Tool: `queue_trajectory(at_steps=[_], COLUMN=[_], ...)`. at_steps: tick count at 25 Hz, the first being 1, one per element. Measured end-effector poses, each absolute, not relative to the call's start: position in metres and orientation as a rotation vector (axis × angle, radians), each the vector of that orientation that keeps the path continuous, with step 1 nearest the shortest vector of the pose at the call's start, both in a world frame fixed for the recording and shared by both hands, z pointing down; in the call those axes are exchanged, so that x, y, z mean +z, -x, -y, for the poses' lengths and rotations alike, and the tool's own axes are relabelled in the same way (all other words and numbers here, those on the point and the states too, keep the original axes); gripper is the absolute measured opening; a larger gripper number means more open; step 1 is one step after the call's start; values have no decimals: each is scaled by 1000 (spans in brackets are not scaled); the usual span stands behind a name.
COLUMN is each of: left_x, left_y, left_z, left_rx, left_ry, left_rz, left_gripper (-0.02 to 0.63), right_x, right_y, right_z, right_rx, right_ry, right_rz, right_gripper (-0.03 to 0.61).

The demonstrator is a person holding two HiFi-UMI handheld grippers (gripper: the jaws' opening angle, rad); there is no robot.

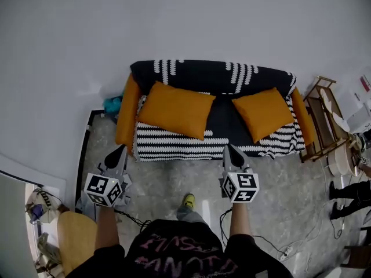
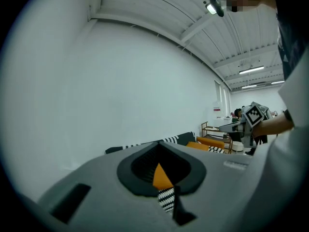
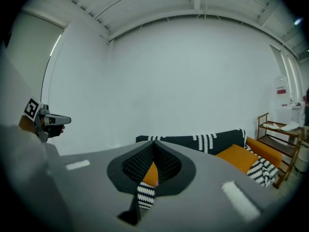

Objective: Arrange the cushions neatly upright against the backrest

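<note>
Right now both tongs hang in front of the sofa (image 1: pixel 223 120), short of its front edge and touching nothing. The left gripper (image 1: pixel 119 150) is off the sofa's left front corner, just in front of the orange left armrest (image 1: pixel 126 113). Its jaws are pressed together with nothing between them; only a sliver of the far-off orange and striped fabric shows through the notch behind the tips. The right gripper (image 1: pixel 230 149) is in front of the sofa's middle, a little towards its right half, and its jaws are likewise together and empty. Each points at the sofa, nearly level, and each is held in one of the person's hands.

On the sofa's seat are two orange cushions. The left cushion (image 1: pixel 175 109), the larger in view, sits on the left half of the seat and leans back, its upper edge against the backrest (image 1: pixel 203 74), turned slightly out of square with it. The right cushion (image 1: pixel 264 113) is on the right half, set askew with one corner pointing to the front of the seat and its upper part near the backrest. A gap of dark seat separates the two at the sofa's middle. A black throw (image 1: pixel 174 146) with white zigzag bands covers the seat and backrest.

Just to the right of the sofa stands a wooden rack (image 1: pixel 320 120). At the sofa's left end a teal thing (image 1: pixel 113 104) lies low by the wall; what it is cannot be told.
</note>
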State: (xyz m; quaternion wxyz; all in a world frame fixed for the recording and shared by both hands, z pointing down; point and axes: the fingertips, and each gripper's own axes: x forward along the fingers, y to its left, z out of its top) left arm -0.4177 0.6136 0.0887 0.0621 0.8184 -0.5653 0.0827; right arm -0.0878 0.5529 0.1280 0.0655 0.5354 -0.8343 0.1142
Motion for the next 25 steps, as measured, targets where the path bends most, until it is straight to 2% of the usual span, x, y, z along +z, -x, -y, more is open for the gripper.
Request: queue_trajectory(at_steps=[13,25], left_x=[84,92], left_y=[384,385], left_z=[-514,-440], left_rx=[311,282], left_ry=[-2453,-2447], left_rz=[1786,1771], left_gripper=[-2,-2], right_x=[135,145], right_y=[64,70], right_z=[-444,-378], right_rx=[350,382], right_ry=[-1544,-1552], right_rz=[2576,2595], right_gripper=[12,12])
